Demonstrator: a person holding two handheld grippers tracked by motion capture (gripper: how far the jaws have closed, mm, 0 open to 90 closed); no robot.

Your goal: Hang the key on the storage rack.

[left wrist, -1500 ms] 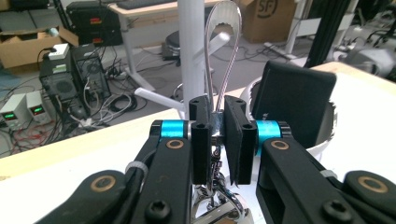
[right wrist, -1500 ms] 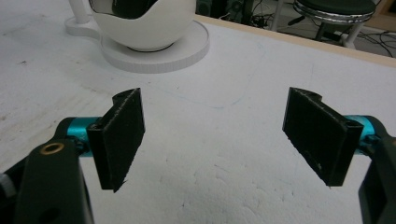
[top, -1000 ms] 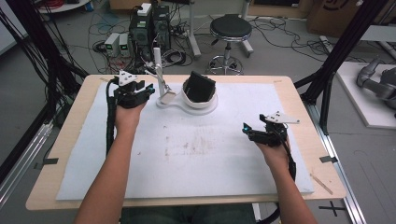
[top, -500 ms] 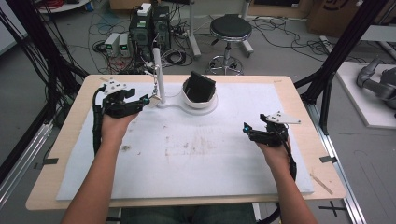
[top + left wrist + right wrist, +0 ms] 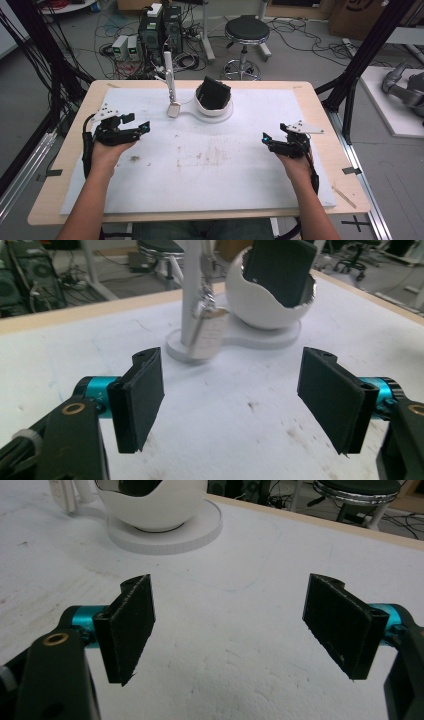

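Both tongs hang with their jaws wide apart and nothing between them. The left tongs (image 5: 142, 126) sit nearest the work: ahead of them stands a white stand (image 5: 192, 305) with a small tag (image 5: 207, 332) hanging off its post, and just beyond that a white egg-shaped cup (image 5: 270, 300) holding a dark flat card (image 5: 280, 267). The right tongs (image 5: 266, 140) hover well apart from it, off to the far side of the table (image 5: 310, 100).

If the tag is the target, the left tongs should go straight ahead and keep level, so that one jaw passes each side of it, and close only once it is centred; the tag looks free to swing.

The left gripper view shows the tag's tilt and its clip, which the high view blurs. The high view gives the spacing of both tongs. The right gripper view shows the cup's round base (image 5: 165, 530).
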